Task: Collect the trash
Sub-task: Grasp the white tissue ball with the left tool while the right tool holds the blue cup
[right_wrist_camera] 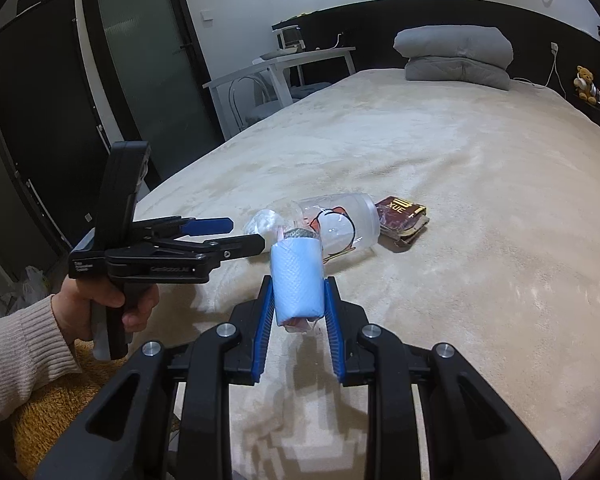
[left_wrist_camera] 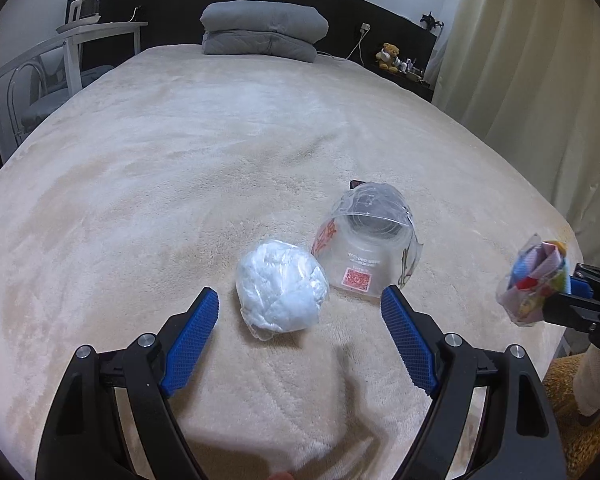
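Trash lies scattered on the beige bed [left_wrist_camera: 180, 152], near its foot end; a white crumpled wad in clear film [left_wrist_camera: 281, 289] rests on the cover just ahead of the left gripper [left_wrist_camera: 299, 308], between the lines of its spread blue fingers [left_wrist_camera: 192, 336], which are released and touch nothing; just beyond the wad, and close beside it, a clear plastic cup [left_wrist_camera: 366, 240] with red print lies on its side; in the right wrist view the same cup [right_wrist_camera: 340, 228] shows a cartoon figure, and a dark brown wrapper [right_wrist_camera: 404, 218] marked XUE lies flat against its far end; the right gripper [right_wrist_camera: 298, 300] is clenched on a wrapped bundle [right_wrist_camera: 298, 280], pale blue on the side facing its camera, held off the bed with both blue fingers [right_wrist_camera: 266, 320] pressed on its flanks; from the left wrist view that bundle [left_wrist_camera: 534, 280] shows many colours under clear film, at the right edge of the bed and well apart from the wad; a hand [right_wrist_camera: 108, 300] in a cream knitted sleeve grips the left gripper's handle; a folded grey quilt [left_wrist_camera: 264, 32] sits at the head of the bed, a teddy bear [left_wrist_camera: 388, 56] on the shelf beside it, and a white desk [right_wrist_camera: 284, 68] stands along the bed's left side.
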`<state>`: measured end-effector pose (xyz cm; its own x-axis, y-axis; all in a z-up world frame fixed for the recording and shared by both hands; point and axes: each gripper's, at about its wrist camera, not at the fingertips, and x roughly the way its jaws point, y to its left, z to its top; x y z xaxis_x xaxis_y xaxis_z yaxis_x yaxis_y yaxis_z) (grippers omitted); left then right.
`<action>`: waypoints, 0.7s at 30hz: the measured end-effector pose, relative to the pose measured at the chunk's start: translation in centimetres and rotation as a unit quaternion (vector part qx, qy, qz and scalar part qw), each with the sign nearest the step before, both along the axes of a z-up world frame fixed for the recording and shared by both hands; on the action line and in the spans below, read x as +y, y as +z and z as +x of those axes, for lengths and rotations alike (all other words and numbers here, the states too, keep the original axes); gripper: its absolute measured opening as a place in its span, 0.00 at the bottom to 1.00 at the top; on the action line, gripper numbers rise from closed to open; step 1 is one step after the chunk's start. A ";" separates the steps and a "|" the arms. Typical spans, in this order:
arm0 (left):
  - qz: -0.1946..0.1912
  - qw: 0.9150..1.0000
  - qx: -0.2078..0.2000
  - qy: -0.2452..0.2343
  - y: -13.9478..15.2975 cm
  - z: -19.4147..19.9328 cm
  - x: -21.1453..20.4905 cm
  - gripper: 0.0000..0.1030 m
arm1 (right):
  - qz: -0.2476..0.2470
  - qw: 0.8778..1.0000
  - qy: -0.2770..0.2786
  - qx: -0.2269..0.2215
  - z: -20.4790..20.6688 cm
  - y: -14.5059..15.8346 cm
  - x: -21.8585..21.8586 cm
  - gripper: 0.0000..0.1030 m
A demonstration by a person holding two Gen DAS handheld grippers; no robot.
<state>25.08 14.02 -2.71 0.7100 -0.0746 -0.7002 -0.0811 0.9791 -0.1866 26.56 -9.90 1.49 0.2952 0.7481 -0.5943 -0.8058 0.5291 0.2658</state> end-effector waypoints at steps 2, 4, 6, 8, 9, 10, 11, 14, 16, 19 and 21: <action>0.000 1.000 0.002 -0.007 -0.1 0.7 0.0 0.78 | 0.005 1.000 -0.002 -0.002 -0.1 0.4 -0.8 0.25; 0.005 1.000 0.003 -0.005 -0.3 1.1 0.1 0.78 | 0.005 1.000 -0.007 -0.002 -0.1 0.5 -1.5 0.25; 0.003 1.000 0.006 0.000 -0.5 1.5 0.5 0.78 | 0.007 1.000 -0.010 -0.001 -0.2 0.6 -2.1 0.25; 0.003 1.000 0.010 0.008 -0.8 1.8 0.9 0.78 | 0.007 1.000 -0.014 -0.004 -0.2 0.7 -2.7 0.25; -0.001 1.000 0.012 0.007 -0.9 1.9 1.1 0.74 | 0.007 1.000 -0.016 -0.006 -0.3 0.8 -3.0 0.25; -0.001 1.000 0.016 0.005 -1.0 2.1 1.1 0.65 | 0.006 1.000 -0.018 -0.006 -0.4 0.8 -3.3 0.25; 0.005 1.000 0.022 0.005 -1.1 2.2 1.2 0.61 | 0.005 1.000 -0.020 -0.007 -0.4 0.8 -3.6 0.25; 0.002 1.000 0.028 -0.001 -1.4 2.3 1.1 0.51 | 0.002 1.000 -0.025 -0.007 -0.3 0.8 -4.2 0.25; 0.006 1.000 0.026 -0.005 -1.3 2.2 0.8 0.49 | 0.001 1.000 -0.028 -0.007 -0.5 0.7 -4.7 0.25; 0.008 1.000 0.028 -0.003 -1.3 2.2 0.6 0.48 | -0.002 0.999 -0.034 -0.009 -0.8 0.8 -5.1 0.25; 0.007 1.000 0.026 -0.004 -1.2 2.2 0.4 0.47 | -0.002 0.999 -0.035 -0.012 -0.9 0.8 -5.1 0.25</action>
